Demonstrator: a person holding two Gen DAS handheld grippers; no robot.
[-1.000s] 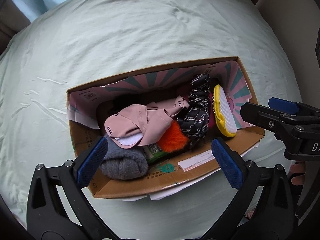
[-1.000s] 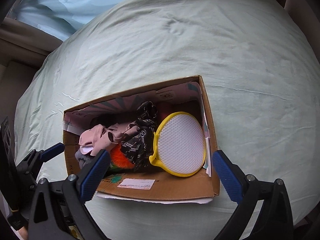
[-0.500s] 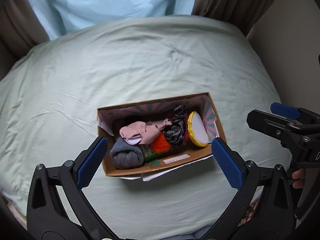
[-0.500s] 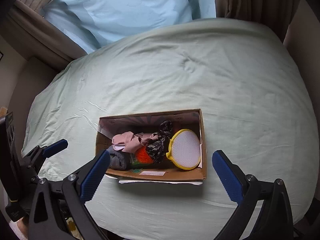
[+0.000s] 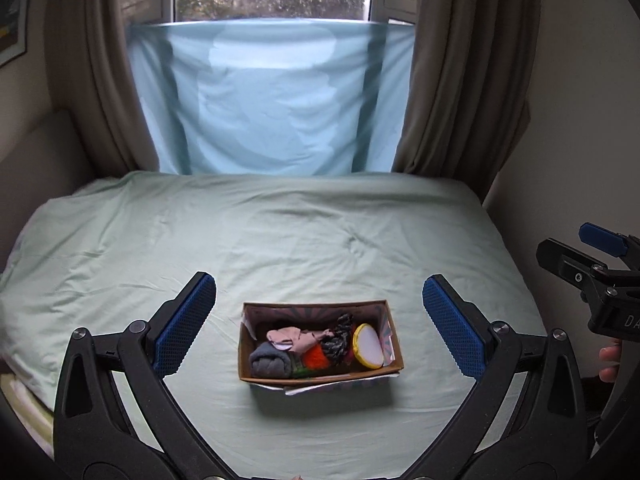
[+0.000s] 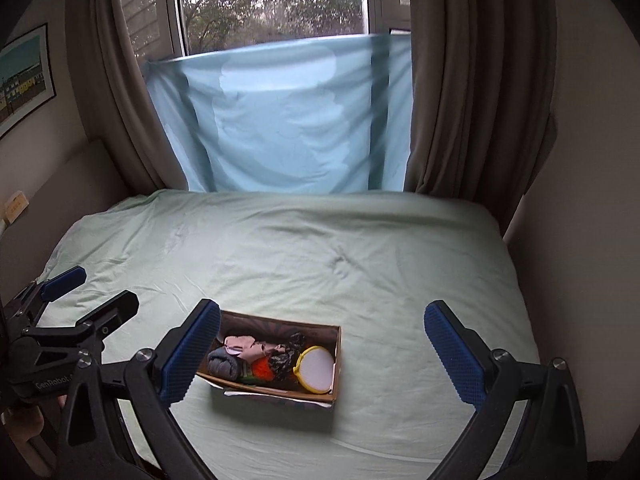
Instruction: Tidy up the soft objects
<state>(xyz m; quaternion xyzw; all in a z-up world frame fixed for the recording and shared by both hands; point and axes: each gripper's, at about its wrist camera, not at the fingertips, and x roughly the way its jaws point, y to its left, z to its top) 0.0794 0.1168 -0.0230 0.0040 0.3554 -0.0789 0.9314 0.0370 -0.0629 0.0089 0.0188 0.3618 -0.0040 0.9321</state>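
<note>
On the pale green bed (image 5: 280,240) sits a cardboard box (image 5: 320,376) crammed with a grey roll, pink cloth, orange fluff and a yellow-rimmed pad, while both the left tongs (image 5: 318,324) and right tongs (image 6: 322,354) hover well above it, spread wide and holding nothing.

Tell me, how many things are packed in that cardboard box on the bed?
5 show, more may be hidden: grey roll at the left end, pink cloth above it, orange fluff in the middle, black patterned fabric beside that, yellow-rimmed pad at the right end.
</note>
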